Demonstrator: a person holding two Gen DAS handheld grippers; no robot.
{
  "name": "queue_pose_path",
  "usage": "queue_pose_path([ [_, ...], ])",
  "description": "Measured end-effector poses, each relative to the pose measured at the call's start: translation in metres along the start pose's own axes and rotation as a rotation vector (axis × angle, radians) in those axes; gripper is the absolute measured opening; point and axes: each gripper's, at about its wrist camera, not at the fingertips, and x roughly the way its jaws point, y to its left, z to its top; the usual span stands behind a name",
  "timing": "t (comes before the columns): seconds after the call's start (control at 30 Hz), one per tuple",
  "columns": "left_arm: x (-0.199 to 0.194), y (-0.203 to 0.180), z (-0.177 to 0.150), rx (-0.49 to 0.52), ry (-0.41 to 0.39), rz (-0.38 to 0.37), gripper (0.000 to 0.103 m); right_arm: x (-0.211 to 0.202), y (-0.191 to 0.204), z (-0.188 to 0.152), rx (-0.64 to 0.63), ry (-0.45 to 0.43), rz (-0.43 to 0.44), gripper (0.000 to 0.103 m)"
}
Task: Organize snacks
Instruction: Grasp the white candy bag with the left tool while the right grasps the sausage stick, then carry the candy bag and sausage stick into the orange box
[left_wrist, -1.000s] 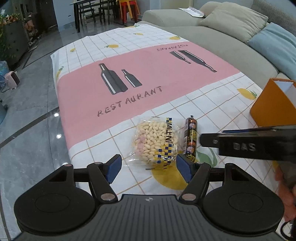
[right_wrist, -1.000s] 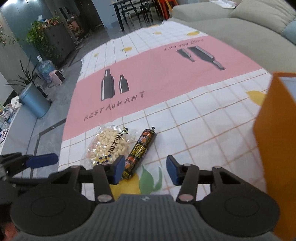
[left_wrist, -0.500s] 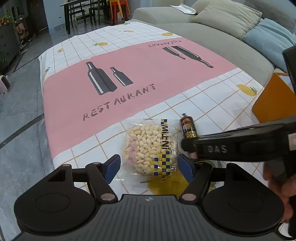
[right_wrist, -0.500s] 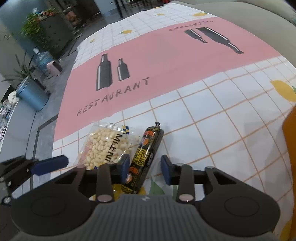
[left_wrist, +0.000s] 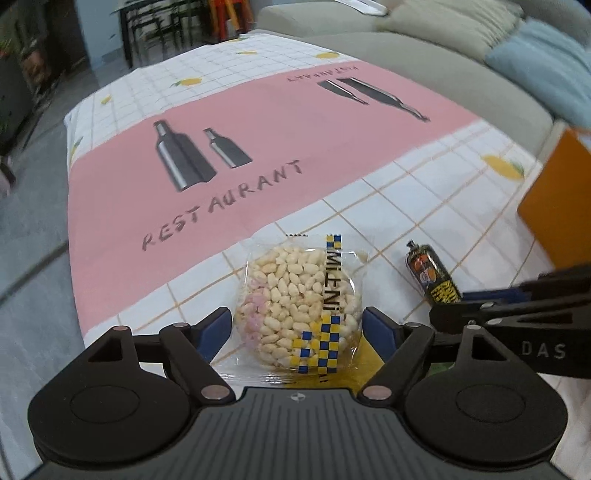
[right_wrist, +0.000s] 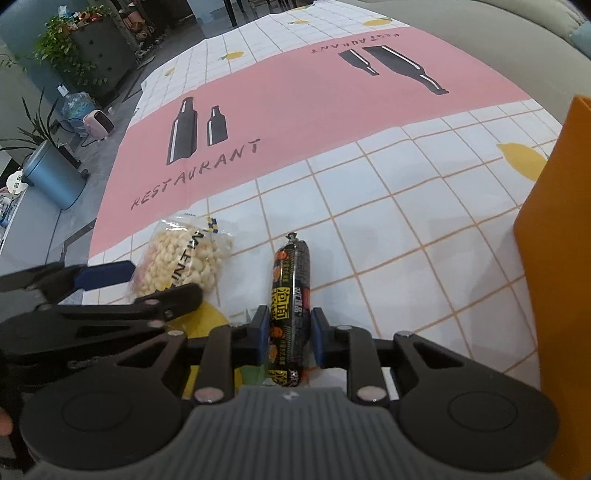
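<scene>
Two snacks lie on a tablecloth (left_wrist: 369, 206): a clear puffed-snack bag (left_wrist: 299, 310) sits between the left gripper's (left_wrist: 295, 330) wide-spread fingers, untouched, and a dark sausage stick (right_wrist: 290, 306) sits between the right gripper's (right_wrist: 288, 341) fingers, which have narrowed to its sides near its lower half, though firm contact cannot be confirmed. An orange box (right_wrist: 561, 258) stands at 3 o'clock from the stick. Both look light; the bag's film likely crinkles and slips and its contents crush, so pinch it gently across its width, while the firmer, round stick may roll.
</scene>
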Motion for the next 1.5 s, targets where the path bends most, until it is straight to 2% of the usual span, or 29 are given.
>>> queue_pose_path([
  [0.07,0.005,-0.005,0.001,0.039,0.008,0.023,0.094,0.0,0.0,-0.001,-0.004,-0.002,-0.001,0.021],
  [0.2,0.011,-0.003,0.003,0.046,0.019,0.028,0.097,0.001,0.001,-0.001,-0.012,-0.005,0.001,0.023],
  [0.27,0.014,0.003,0.004,0.017,0.02,0.005,0.099,0.001,0.001,0.0,-0.012,-0.002,0.015,0.03],
  [0.33,0.019,0.011,0.005,-0.034,0.021,-0.03,0.101,0.001,0.001,0.0,-0.015,-0.004,0.028,0.032],
  [0.4,0.02,0.016,0.004,-0.06,-0.004,-0.036,0.101,0.003,0.004,0.001,-0.044,-0.009,0.023,0.032],
  [0.5,0.019,0.013,0.004,-0.051,-0.008,-0.028,0.095,0.004,0.006,0.002,-0.076,-0.007,0.015,0.029],
  [0.53,0.018,0.011,0.003,-0.05,-0.009,-0.024,0.092,0.004,0.005,0.002,-0.078,-0.007,0.008,0.022],
  [0.67,0.014,0.007,0.003,-0.074,0.022,-0.013,0.091,0.003,0.0,0.002,-0.064,0.004,0.02,0.022],
  [0.77,0.008,0.0,-0.002,-0.095,0.038,-0.039,0.091,0.001,0.001,0.001,-0.068,0.01,0.012,0.022],
  [0.87,0.001,-0.002,-0.008,-0.154,0.055,-0.029,0.091,-0.002,0.0,-0.001,-0.062,0.024,0.005,0.021],
  [1.03,-0.018,-0.006,-0.019,-0.233,0.068,-0.025,0.091,-0.014,-0.006,-0.013,-0.038,0.037,0.008,0.021],
  [1.17,-0.044,-0.015,-0.024,-0.264,0.043,-0.033,0.091,-0.035,-0.007,-0.028,-0.069,0.02,0.001,0.021],
  [1.33,-0.083,-0.03,-0.024,-0.264,0.013,-0.003,0.091,-0.073,-0.007,-0.044,-0.126,-0.032,-0.004,0.021],
  [1.5,-0.121,-0.049,-0.024,-0.271,-0.023,-0.029,0.091,-0.12,-0.017,-0.057,-0.126,-0.094,0.016,0.021],
])
